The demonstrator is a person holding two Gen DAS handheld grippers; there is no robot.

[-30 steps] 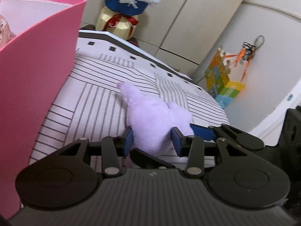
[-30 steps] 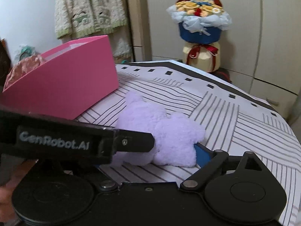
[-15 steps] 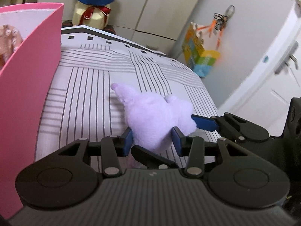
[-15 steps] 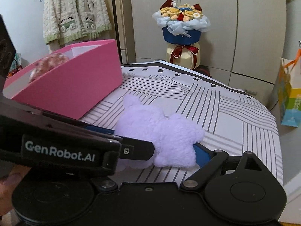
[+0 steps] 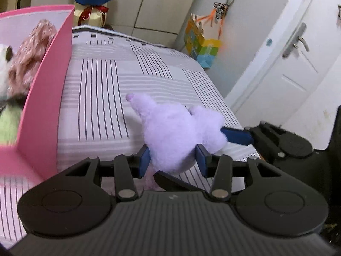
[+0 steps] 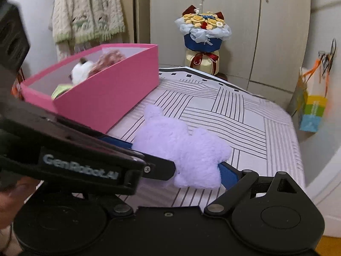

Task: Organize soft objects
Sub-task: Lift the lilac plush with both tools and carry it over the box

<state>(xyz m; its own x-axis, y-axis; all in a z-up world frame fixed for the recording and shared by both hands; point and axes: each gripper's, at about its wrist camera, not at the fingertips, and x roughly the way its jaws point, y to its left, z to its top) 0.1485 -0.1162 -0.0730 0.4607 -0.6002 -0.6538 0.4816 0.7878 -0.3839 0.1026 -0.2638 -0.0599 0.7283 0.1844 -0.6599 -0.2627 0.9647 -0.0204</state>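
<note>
Both grippers clamped the purple plush star (image 5: pixel 174 132): left gripper (image 5: pixel 173 157) and right gripper (image 6: pixel 181 170), beside the pink box (image 6: pixel 110 93).

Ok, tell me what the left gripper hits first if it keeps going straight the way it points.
The left gripper is already clamped on the purple plush. Straight beyond that lies the striped bedsheet, probably the first contact. The pink box sits off to its left, though depth is unclear.
</note>
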